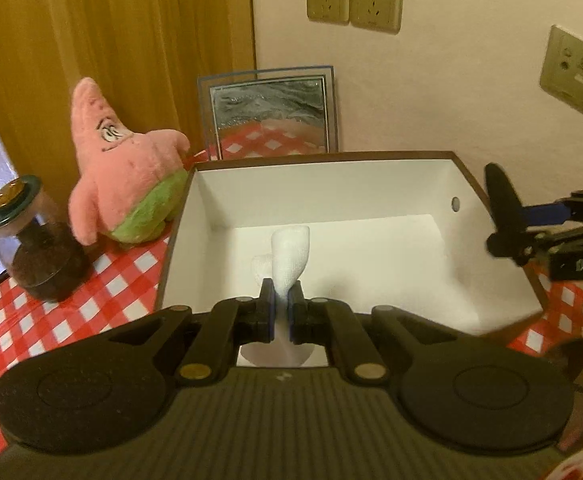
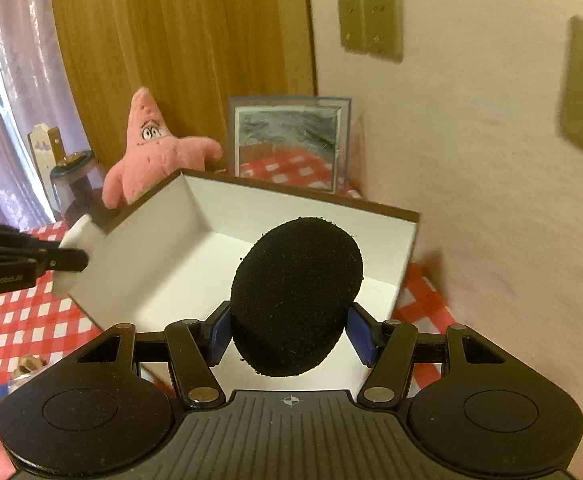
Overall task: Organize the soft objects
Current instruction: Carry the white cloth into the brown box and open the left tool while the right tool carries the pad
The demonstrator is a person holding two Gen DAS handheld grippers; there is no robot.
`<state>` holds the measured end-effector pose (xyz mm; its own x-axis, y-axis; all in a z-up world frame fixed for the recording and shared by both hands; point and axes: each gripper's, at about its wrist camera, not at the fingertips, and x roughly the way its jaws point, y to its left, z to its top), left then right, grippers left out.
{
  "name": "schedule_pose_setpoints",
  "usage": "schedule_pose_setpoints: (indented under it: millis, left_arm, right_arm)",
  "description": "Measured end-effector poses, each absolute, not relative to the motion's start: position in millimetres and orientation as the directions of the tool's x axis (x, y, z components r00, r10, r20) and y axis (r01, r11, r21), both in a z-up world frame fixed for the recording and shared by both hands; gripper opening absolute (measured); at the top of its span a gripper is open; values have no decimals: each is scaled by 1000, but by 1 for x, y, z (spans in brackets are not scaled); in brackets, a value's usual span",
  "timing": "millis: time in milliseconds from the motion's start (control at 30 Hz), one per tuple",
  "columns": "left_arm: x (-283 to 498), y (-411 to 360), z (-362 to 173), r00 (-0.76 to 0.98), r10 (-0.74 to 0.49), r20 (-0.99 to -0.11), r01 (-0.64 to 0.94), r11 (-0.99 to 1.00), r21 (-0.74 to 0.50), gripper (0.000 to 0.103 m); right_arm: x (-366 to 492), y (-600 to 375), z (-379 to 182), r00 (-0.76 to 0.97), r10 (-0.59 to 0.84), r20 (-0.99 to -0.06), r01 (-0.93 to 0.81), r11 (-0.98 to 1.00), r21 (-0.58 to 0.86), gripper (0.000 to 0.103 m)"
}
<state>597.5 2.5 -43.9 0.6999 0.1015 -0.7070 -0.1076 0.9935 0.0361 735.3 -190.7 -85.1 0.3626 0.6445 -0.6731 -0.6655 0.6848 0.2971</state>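
Observation:
In the left wrist view my left gripper (image 1: 281,308) is shut on a white soft pad (image 1: 291,254), held over the near side of a white box with a brown rim (image 1: 323,156). My right gripper (image 2: 289,336) is shut on a round black sponge (image 2: 295,300), its blue pads pressing both sides, above the same box (image 2: 163,248). Each gripper shows in the other's view: the right gripper (image 1: 511,224) with the black sponge (image 1: 501,200) edge-on at the box's right wall, and the left gripper (image 2: 71,258) with the white pad (image 2: 77,236) at the box's left corner. A pink star plush (image 1: 131,176) stands left of the box.
A dark lidded jar (image 1: 31,240) stands left of the plush on the red-and-white checked tablecloth (image 1: 71,320). A framed picture (image 1: 269,116) leans on the wall behind the box. Wall sockets (image 1: 351,0) and an orange curtain (image 1: 111,40) lie beyond.

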Motion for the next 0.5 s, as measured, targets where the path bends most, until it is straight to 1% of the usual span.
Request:
schedule_pose_setpoints:
  millis: [300, 500]
  left_arm:
    - [650, -2, -77, 642, 90, -761, -83, 995, 48, 6]
    - [672, -4, -92, 618, 82, -782, -68, 996, 51, 7]
  right_arm:
    - [767, -156, -126, 235, 639, -733, -686, 643, 340, 60]
    - [776, -146, -140, 197, 638, -744, -718, 611, 334, 60]
